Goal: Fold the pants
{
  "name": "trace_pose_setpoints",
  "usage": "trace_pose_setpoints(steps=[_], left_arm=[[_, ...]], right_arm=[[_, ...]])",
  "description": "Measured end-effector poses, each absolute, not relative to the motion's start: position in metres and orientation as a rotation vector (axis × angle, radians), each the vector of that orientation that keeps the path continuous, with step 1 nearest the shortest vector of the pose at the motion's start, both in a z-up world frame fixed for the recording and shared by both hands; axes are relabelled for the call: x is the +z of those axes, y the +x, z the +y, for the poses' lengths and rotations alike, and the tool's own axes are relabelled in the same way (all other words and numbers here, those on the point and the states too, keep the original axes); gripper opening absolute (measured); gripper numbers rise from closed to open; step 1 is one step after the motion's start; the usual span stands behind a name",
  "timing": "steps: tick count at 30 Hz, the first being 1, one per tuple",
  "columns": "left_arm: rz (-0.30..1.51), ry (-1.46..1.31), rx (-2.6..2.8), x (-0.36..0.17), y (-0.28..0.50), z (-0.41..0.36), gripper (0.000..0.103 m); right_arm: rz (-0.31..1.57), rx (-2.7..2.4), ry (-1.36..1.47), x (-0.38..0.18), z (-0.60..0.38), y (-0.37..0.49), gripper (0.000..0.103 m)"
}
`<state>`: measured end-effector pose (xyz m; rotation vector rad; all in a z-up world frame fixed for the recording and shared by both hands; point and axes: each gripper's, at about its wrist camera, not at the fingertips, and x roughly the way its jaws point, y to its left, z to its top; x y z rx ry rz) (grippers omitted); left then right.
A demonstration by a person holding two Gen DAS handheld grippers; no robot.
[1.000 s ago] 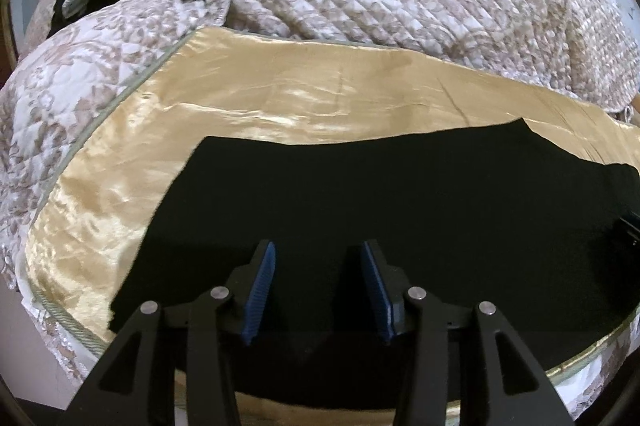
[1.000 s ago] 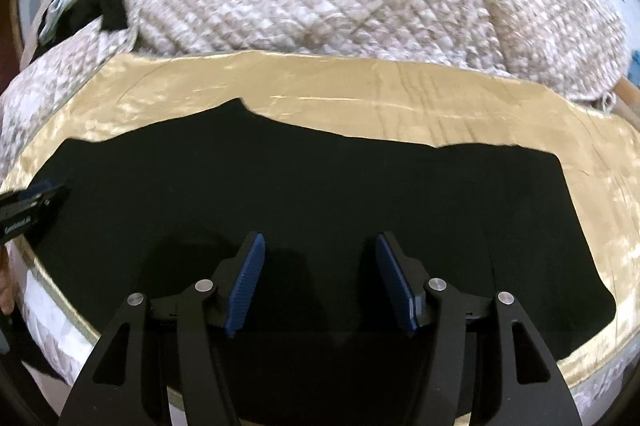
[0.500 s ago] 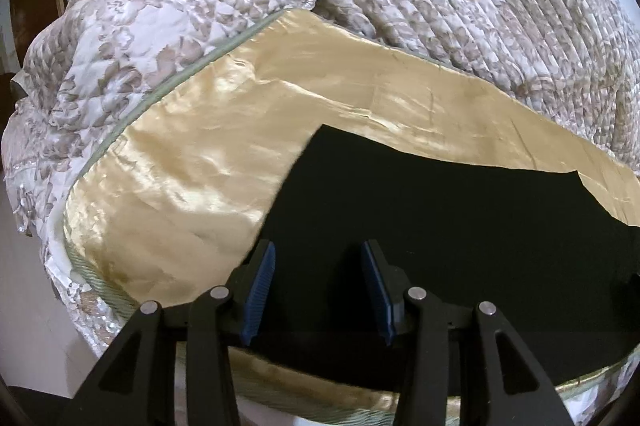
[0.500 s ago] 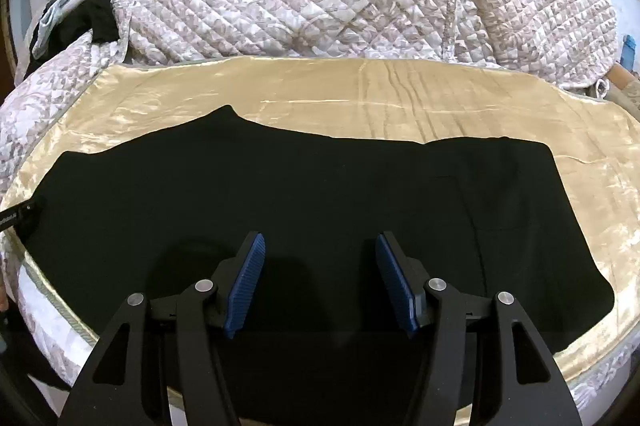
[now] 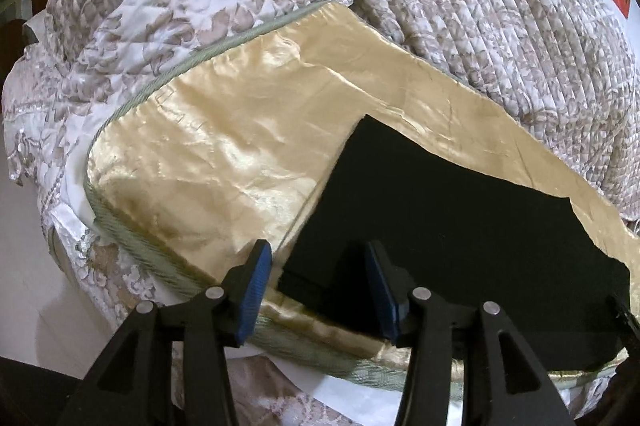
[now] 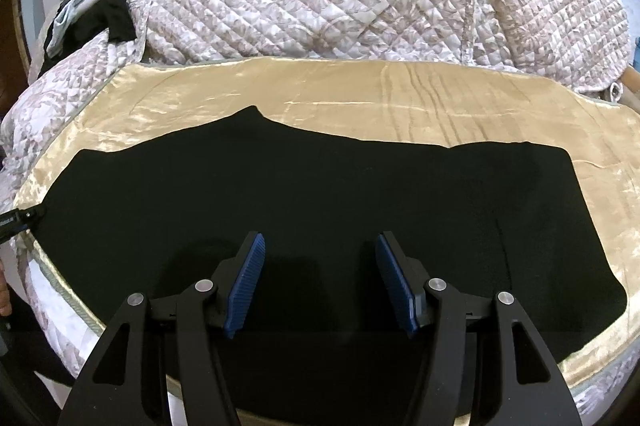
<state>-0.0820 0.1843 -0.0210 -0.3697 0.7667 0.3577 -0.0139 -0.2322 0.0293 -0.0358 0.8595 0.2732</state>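
So left tool (image 5: 316,282), empty, jaws opening, sits over the pants (image 5: 460,226) end-corner; they run lengthwise rightward under the half-open, empty right tool (image 6: 320,278).

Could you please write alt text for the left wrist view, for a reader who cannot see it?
The left gripper, its blue-padded jaws opening with nothing pinched, hovers over the near left corner of black pants spread flat on a shiny gold bed cover. A quilted floral blanket is heaped behind.
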Motion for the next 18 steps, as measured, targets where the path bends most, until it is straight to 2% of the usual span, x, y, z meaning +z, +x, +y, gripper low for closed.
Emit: trace_pose_setpoints(steps=[18], left_arm=[[0.633, -0.682, 0.167, -0.019, -0.104, 0.192, 0.051]], right_arm=[[0.874, 0.287, -0.032, 0.026, -0.229, -0.012, 0.058]])
